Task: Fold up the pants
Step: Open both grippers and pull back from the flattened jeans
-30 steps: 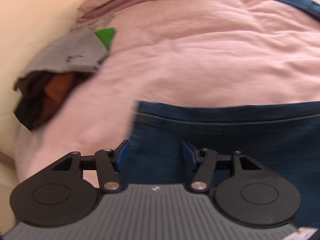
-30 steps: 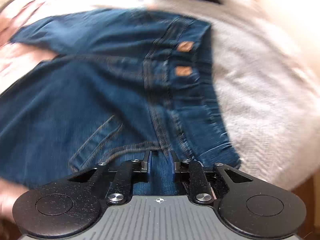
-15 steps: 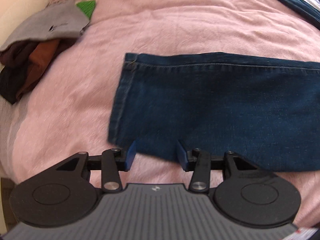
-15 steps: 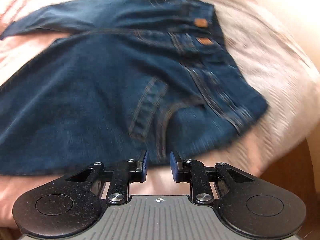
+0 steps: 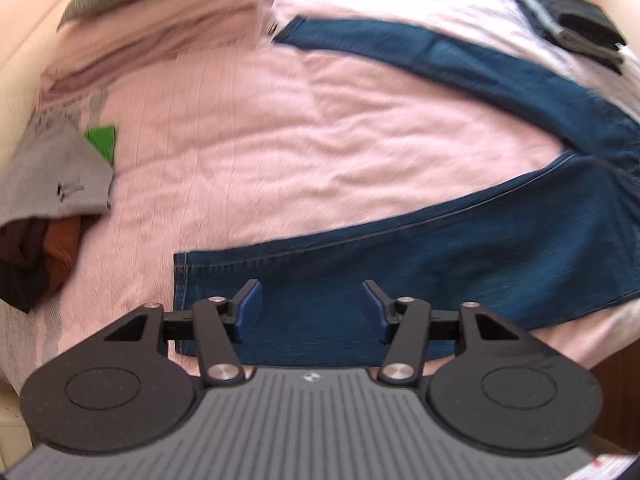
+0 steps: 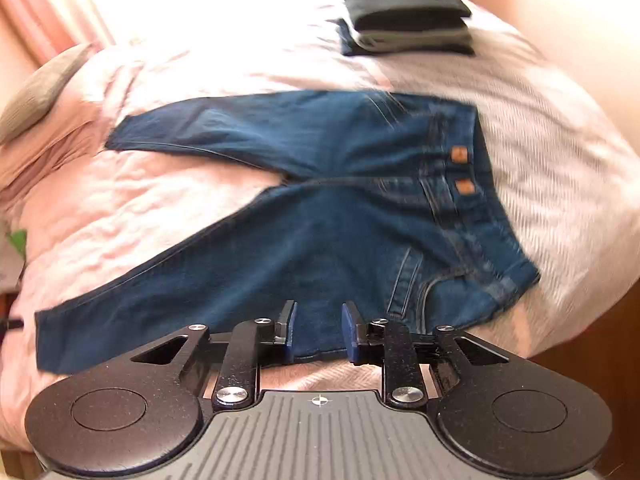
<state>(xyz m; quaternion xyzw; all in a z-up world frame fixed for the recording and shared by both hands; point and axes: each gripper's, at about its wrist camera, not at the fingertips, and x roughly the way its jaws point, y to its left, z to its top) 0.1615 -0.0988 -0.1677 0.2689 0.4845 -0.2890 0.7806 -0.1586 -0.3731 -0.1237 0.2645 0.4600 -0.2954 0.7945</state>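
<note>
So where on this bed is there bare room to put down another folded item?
The widest bare patch is the pink bedspread in the wedge between the two legs of the blue denim jeans. More room lies between the waistband and the folded dark clothes stack. The side with the loose grey and brown clothes heap is crowded.

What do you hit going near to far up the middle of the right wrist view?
right hand-held gripper → jeans → pink bedspread → folded stack of dark clothes
</note>
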